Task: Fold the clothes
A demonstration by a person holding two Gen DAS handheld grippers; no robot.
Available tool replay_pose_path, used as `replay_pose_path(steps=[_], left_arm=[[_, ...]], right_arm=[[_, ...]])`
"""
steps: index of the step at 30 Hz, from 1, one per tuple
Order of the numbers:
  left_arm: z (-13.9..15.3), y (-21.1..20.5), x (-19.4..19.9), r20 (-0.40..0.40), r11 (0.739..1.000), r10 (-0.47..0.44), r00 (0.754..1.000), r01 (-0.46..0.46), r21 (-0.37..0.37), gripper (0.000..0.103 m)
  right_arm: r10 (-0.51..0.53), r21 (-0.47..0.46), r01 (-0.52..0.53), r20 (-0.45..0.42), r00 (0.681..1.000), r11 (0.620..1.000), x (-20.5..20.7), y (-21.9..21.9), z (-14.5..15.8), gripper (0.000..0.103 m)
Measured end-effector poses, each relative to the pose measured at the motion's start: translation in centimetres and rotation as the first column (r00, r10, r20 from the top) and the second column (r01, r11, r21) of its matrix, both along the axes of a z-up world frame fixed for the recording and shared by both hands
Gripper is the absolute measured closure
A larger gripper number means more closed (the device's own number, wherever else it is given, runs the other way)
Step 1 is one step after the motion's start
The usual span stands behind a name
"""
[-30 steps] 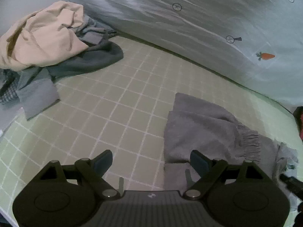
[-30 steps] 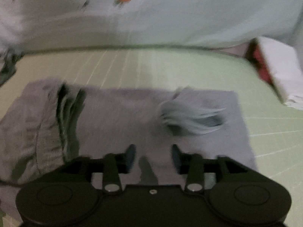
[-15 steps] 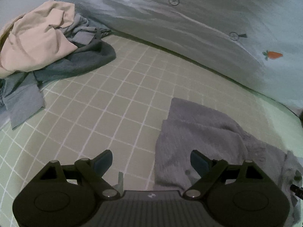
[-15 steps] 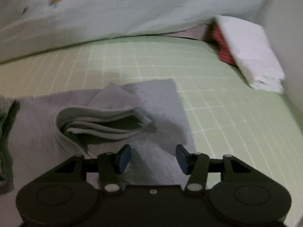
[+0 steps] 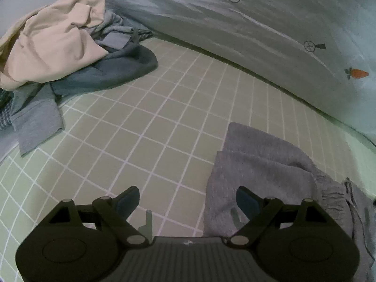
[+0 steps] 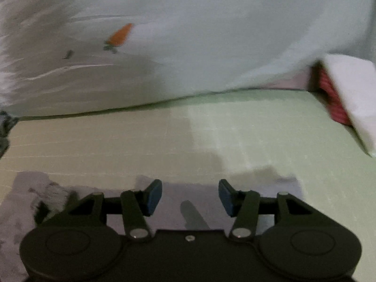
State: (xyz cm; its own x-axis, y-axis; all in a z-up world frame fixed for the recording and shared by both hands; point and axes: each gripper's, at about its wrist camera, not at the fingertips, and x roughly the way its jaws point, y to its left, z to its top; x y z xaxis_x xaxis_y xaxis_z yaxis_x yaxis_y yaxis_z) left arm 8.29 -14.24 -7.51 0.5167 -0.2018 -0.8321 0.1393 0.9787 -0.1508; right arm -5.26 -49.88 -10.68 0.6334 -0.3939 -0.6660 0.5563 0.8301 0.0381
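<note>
While both claws empty: left claw (image 5: 188, 202) wide, right claw (image 6: 190, 196) narrower but apart. Grey garment (image 5: 265, 174) lower right of left frame, on mat (image 5: 145, 127), under left claw's right finger; long axis runs rightward. Pile (image 5: 58, 54) upper left, well apart.

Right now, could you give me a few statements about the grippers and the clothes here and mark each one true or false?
1. The left gripper is open with nothing between its fingers. True.
2. The right gripper is clamped on the grey garment. False: it is open and holds nothing.
3. A beige garment lies on top of the clothes pile. True.
4. The grey garment sits on that pile. False: it lies apart on the checked green mat.
</note>
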Motion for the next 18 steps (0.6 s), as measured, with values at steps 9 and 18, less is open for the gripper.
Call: replay_pose_path(steps=[9, 18], left_arm=[[0.5, 0.7, -2.8, -0.008, 0.998, -0.069, 0.998, 0.069, -0.011, 0.013], [0.7, 4.3, -6.6, -0.020, 0.993, -0.116, 0.993, 0.116, 0.016, 0.013]], right_arm=[[-0.160, 0.185, 0.163, -0.029, 0.987, 0.969, -7.9, 0.3, -2.3, 0.041], [-0.047, 0.298, 0.025, 0.065, 0.997, 0.954, -9.5, 4.5, -2.4, 0.058]])
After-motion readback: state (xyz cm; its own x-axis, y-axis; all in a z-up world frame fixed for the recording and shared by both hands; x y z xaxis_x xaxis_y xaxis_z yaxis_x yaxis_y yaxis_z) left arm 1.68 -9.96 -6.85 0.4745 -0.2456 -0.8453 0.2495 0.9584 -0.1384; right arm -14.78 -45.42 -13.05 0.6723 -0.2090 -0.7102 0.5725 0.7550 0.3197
